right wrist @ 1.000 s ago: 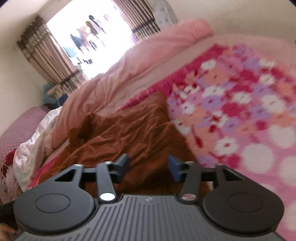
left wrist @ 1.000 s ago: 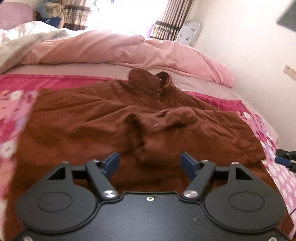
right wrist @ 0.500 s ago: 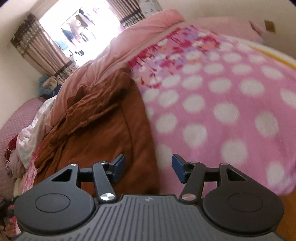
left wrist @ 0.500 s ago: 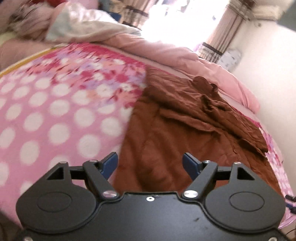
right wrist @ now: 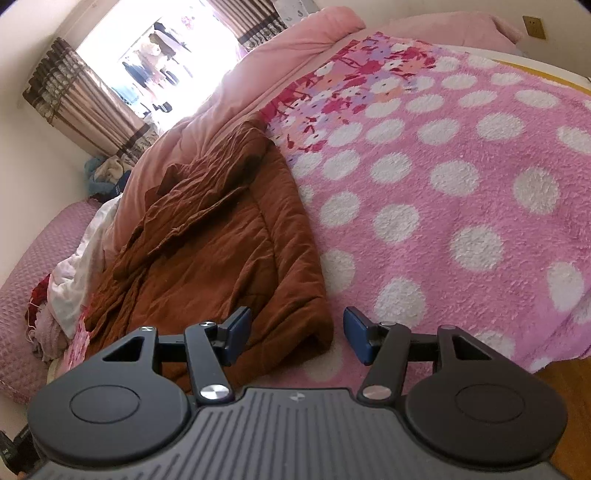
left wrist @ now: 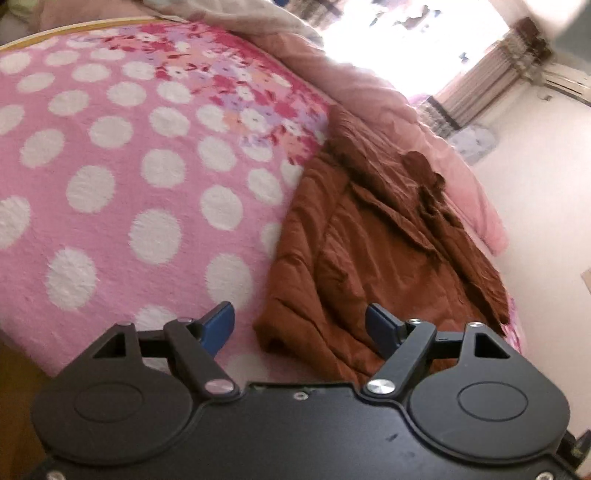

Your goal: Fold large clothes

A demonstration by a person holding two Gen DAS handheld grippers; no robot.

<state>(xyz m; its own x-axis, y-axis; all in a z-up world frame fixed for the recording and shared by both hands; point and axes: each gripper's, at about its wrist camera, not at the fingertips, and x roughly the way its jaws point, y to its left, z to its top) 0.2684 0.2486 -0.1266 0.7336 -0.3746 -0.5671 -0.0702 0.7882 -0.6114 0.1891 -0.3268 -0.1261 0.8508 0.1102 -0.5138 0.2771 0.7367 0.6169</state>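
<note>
Jacket [left wrist: 373, 251] flat on blanket [left wrist: 122, 177] | left tongs [left wrist: 301, 325] wide, empty | right tongs [right wrist: 295, 334] wide, empty

**Setting: home bedroom**

Bed [right wrist: 461, 369] covered with a pink fleece blanket [right wrist: 461, 192], white dots plus a floral band. Pink quilt [right wrist: 295, 40] bunched along the far side. Striped brown curtains [right wrist: 85, 107] flank a bright window [right wrist: 166, 66]. Loose clothes [right wrist: 103, 173] piled in the corner. Pale plastered walls, wall socket [right wrist: 534, 27], wooden floor [right wrist: 569, 384].
</note>
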